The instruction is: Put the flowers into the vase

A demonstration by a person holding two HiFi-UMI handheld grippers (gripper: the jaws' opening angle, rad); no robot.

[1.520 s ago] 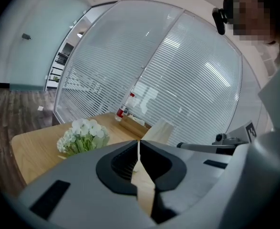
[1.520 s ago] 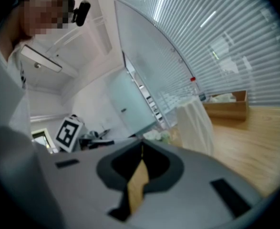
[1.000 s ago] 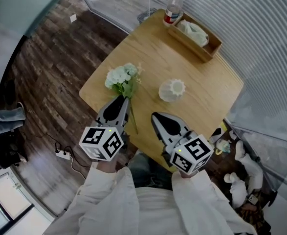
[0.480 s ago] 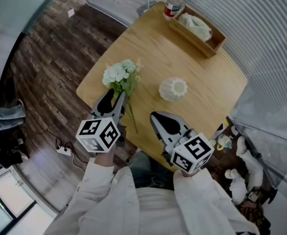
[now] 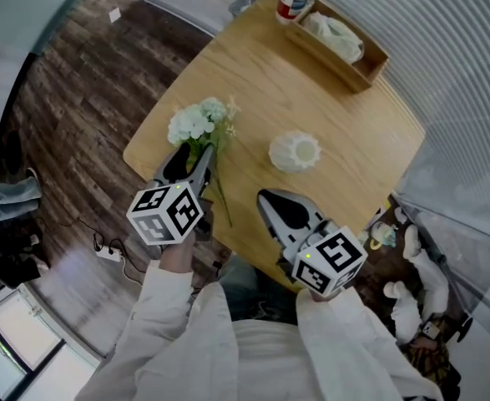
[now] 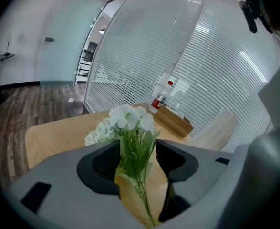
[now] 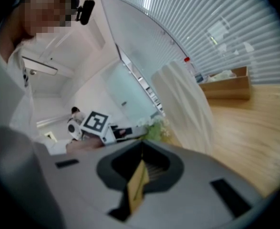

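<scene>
A square bench of pale wood stands on a dark plank floor. Glass partitions with horizontal blinds close in its far sides, brightly lit. Beyond them is a pale blue-green wall. A white power strip with cables lies on the floor near the bench

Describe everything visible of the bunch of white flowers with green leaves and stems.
The bunch of white flowers has round white bloom clusters, green leaves and thin green stems. It lies on the light wooden table near its left corner. The left gripper, whose jaws have just been opening, straddles its leaves from the stem end without clamping them.
</scene>
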